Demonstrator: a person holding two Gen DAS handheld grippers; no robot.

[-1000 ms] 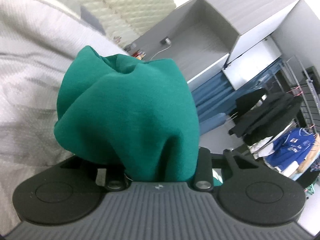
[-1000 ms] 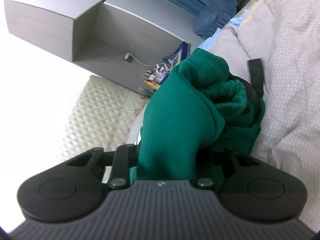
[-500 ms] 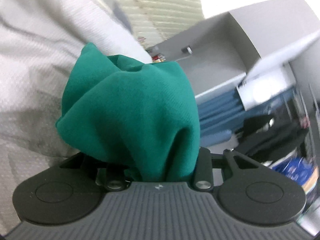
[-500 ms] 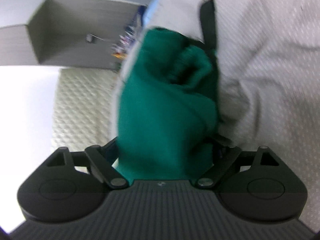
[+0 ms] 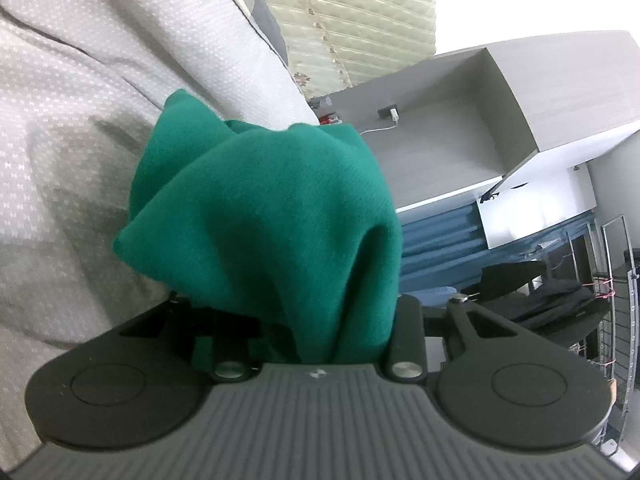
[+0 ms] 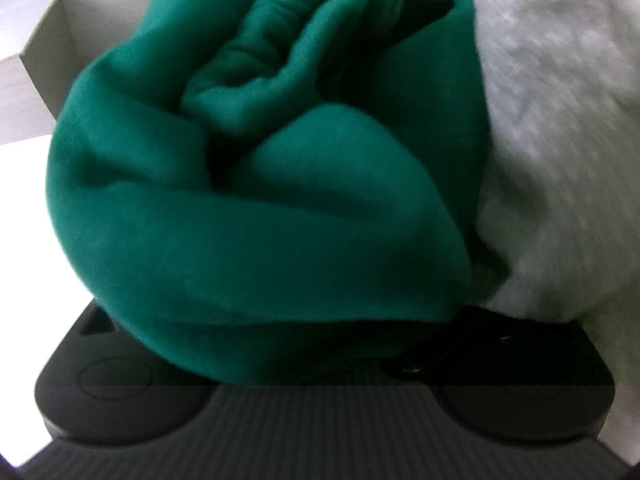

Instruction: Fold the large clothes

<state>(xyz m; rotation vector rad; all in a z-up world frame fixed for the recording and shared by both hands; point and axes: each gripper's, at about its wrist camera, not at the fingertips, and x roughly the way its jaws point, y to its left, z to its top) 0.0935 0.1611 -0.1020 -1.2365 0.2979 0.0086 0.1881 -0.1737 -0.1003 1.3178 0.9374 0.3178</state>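
Garment: green sweatshirt, bunched, one end in each gripper, lying against the grey-white bedspread.
Left gripper: fingers clenched on a thick wad of the green cloth; the cloth rises between them and hides the tips.
Right gripper: jaws have just been opening and stand wide; cloth sits heaped between them and over the body, with the ribbed cuff on top; pads are hidden, but nothing appears to be pinched.
Left hand pose: pointing slightly downward, rolled so that the bedspread fills the left of its view and the grey shelf the right.
Right hand pose: low, pointing down at the bed, close to the cloth; its view is blurred.
Risk one: the released end may slump into a lump instead of lying flat, because the cloth is crumpled.
Risk two: cloth may snag on the open fingers as the right hand pulls away, dragging the fold askew.
Risk three: the left grasp holds several layers; one may slip.
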